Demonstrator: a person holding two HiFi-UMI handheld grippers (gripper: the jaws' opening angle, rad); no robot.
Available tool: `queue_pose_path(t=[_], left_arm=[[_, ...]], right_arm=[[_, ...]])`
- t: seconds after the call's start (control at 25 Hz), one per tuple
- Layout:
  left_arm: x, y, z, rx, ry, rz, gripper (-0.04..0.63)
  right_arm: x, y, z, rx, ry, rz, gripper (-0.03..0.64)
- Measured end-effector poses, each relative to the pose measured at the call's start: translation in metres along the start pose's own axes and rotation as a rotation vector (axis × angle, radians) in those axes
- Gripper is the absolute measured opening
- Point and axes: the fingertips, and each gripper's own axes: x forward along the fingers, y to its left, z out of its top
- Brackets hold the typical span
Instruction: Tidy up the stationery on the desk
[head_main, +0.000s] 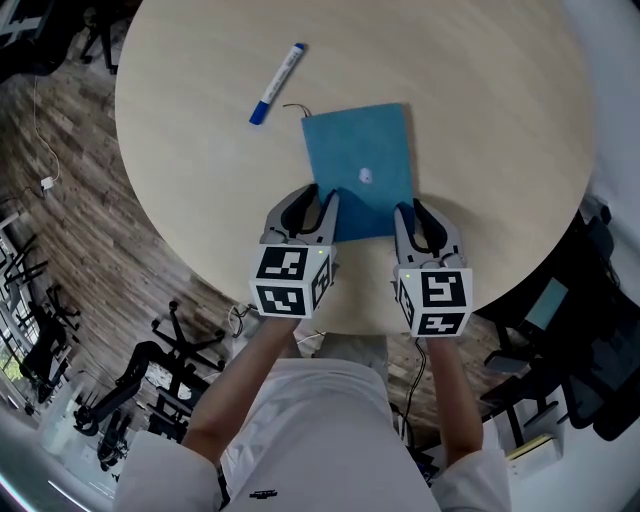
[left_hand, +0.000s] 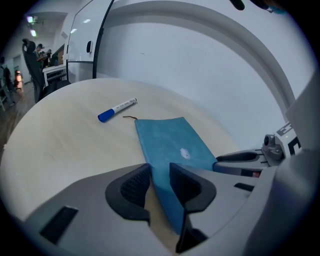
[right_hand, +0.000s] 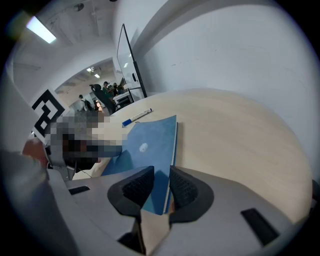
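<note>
At the far left, past the rim of the round table (head_main: 200, 170), you look down on wood-plank floor (head_main: 70, 200) and black office chairs (head_main: 165, 350). The tabletop is pale, smooth and matte, with a faint grain. Up and to the left on it lies a marker pen (head_main: 277, 83), a slim white barrel with a blue cap, set at an angle and well apart from both your tools. Just right of it, a thin dark thread (head_main: 293, 107) curls out from the far left corner of the notebook (head_main: 360, 160).

Your left gripper (head_main: 323, 196) points down at the notebook's near left corner. Its jaws stand a little apart, not clamped. In the left gripper view the black ribbed pads (left_hand: 134, 186) straddle the notebook's left edge, with bare table on one side of the gap and blue cover on the other. Its black-and-white marker cube (head_main: 290, 280) sits just behind the jaws.

The notebook lies flat near the table's middle. It is a thin rectangle with a soft-looking teal-blue cover and a small pale spot (head_main: 365, 176) on it.

Your right gripper (head_main: 412, 207) mirrors the left one at the near right corner. Its jaws are likewise slightly parted. In the right gripper view the notebook's right edge, with a white line of pages, runs through the gap between them.
</note>
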Motion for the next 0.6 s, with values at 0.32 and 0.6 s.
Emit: queue_pose_path(t=[0.32, 0.6], left_arm=[[0.0, -0.002, 0.003, 0.084, 0.016, -0.046, 0.13], [-0.003, -0.007, -0.003, 0.162, 0.04, -0.098, 0.13]], right_arm=[[-0.02, 0.017, -0.02, 0.058, -0.025, -0.021, 0.118], [-0.034, 0.029, -0.031, 0.158, -0.06, -0.036, 0.118]])
